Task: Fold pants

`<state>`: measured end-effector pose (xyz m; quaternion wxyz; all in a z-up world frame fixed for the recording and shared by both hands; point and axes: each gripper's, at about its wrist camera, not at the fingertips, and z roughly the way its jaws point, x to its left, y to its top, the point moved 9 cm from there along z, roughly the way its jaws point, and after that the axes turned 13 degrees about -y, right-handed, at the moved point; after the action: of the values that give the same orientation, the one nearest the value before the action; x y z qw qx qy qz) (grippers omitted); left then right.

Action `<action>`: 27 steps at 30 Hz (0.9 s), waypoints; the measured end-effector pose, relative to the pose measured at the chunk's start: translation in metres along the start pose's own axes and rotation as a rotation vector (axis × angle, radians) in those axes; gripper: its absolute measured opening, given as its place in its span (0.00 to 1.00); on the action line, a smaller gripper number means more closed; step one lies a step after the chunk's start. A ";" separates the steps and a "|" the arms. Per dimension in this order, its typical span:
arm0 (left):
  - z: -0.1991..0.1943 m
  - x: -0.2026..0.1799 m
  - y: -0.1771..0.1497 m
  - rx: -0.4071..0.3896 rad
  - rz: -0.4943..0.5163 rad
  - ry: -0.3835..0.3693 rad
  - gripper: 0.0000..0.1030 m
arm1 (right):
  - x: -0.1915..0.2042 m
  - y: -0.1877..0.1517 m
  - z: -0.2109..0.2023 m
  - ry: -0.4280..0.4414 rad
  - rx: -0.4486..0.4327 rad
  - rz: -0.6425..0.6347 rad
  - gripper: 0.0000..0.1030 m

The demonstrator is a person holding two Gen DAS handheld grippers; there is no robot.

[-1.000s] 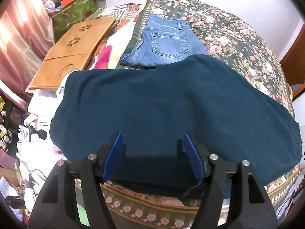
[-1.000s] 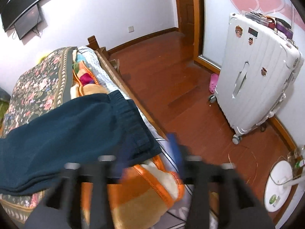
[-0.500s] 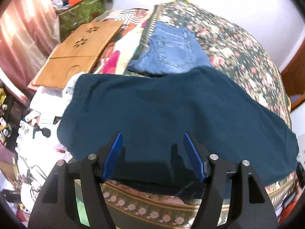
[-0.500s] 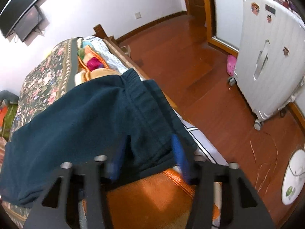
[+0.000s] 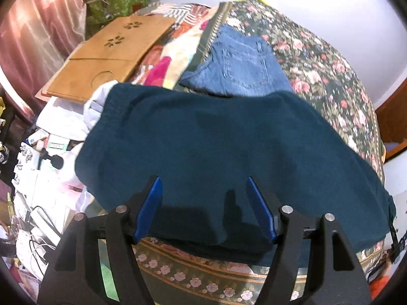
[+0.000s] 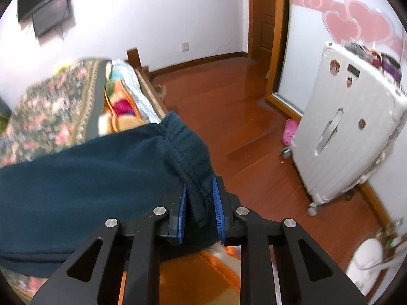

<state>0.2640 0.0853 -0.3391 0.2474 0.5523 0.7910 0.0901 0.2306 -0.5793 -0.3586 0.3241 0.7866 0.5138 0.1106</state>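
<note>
Dark teal pants [image 5: 216,147] lie spread across the floral bedspread [image 5: 318,58]. My left gripper [image 5: 203,185] hangs open just above their near edge, blue pads wide apart and nothing pinched between them. In the right wrist view the pants [image 6: 89,178] run off to the left, and their ribbed elastic waistband [image 6: 188,147] bunches up at the bed's side. My right gripper [image 6: 199,184] has its jaws closing, with a fold of that waistband pressed between the blue pads.
Folded blue jeans [image 5: 241,66] lie beyond the pants, with a wooden board [image 5: 109,50] to their left. Clutter [image 5: 38,178] fills the floor at the left. An orange blanket [image 6: 203,274] hangs below the waistband. A white suitcase [image 6: 351,132] stands on the wooden floor [image 6: 229,101].
My right gripper has moved over the waistband and narrowed from wide apart onto it, bunching the fabric. The left gripper drifted slightly over the pants and stayed open.
</note>
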 end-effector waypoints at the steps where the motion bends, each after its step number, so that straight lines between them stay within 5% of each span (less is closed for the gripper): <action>1: 0.005 -0.002 -0.003 0.015 0.004 -0.008 0.66 | 0.002 -0.003 0.007 0.006 0.029 0.000 0.17; 5: 0.022 -0.005 -0.015 0.066 0.035 -0.008 0.67 | 0.007 -0.009 0.013 -0.001 0.079 -0.033 0.20; 10: 0.034 -0.006 -0.025 0.091 0.062 0.005 0.69 | -0.010 -0.002 -0.005 -0.070 0.081 -0.030 0.37; 15: 0.017 -0.013 -0.011 0.021 0.127 0.044 0.69 | -0.003 0.003 -0.047 0.072 0.070 -0.014 0.45; 17: 0.008 -0.023 -0.004 -0.015 0.152 0.035 0.69 | 0.004 0.004 -0.066 0.136 0.049 0.010 0.58; 27: 0.018 -0.076 -0.016 0.025 0.284 -0.058 0.69 | 0.056 -0.041 -0.100 0.365 0.166 0.150 0.60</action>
<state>0.2800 0.0077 -0.3393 0.2480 0.6643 0.6983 0.0981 0.1753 -0.4796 -0.3168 0.1503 0.8137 0.5112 0.2324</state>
